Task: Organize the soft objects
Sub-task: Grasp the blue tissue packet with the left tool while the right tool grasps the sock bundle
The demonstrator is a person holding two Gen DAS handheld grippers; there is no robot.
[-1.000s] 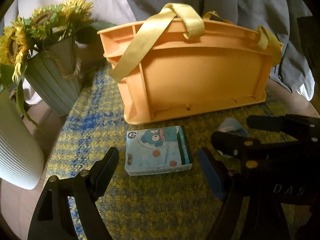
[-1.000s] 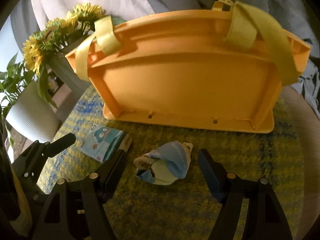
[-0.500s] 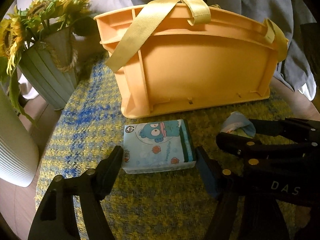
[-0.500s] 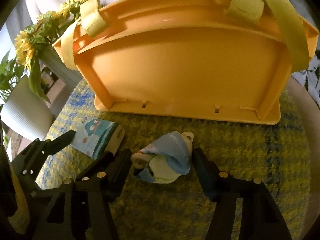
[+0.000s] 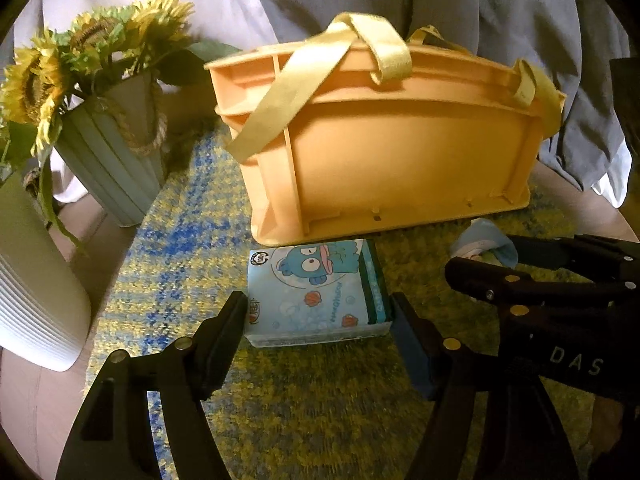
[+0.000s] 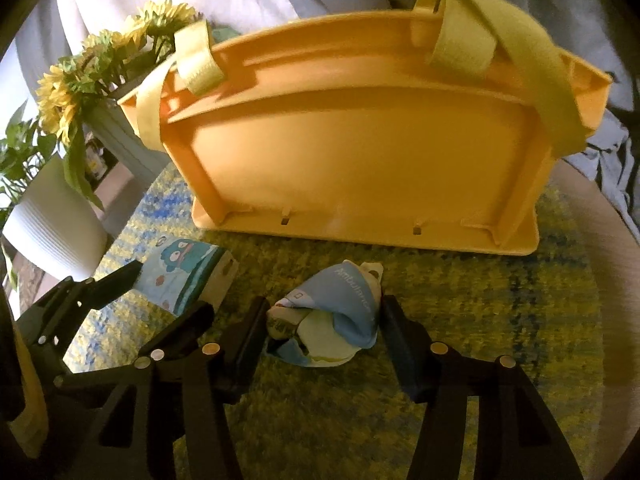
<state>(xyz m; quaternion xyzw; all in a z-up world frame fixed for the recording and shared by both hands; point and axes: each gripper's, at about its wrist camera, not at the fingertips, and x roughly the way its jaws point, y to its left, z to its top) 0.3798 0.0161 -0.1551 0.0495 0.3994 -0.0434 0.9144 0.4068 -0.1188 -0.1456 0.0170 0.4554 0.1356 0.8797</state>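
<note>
1. Left claw (image 5: 318, 324), lower centre: fingers apart, flanking the tissue pack (image 5: 316, 292), which lies on the surface below the orange basket (image 5: 384, 148).
2. Right claw (image 6: 322, 330), lower centre: fingers apart, bracketing the rolled socks (image 6: 332, 320).
3. Step judged: grasp approach, both items.
4. Next: close both claws, lift, carry to basket.

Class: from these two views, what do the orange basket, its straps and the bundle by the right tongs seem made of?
Orange basket: rigid moulded plastic, smooth and ribbed. Straps: likely woven fabric, slightly shiny, draping limply. Bundle: soft knit cloth, probably socks, folded and creased.
</note>
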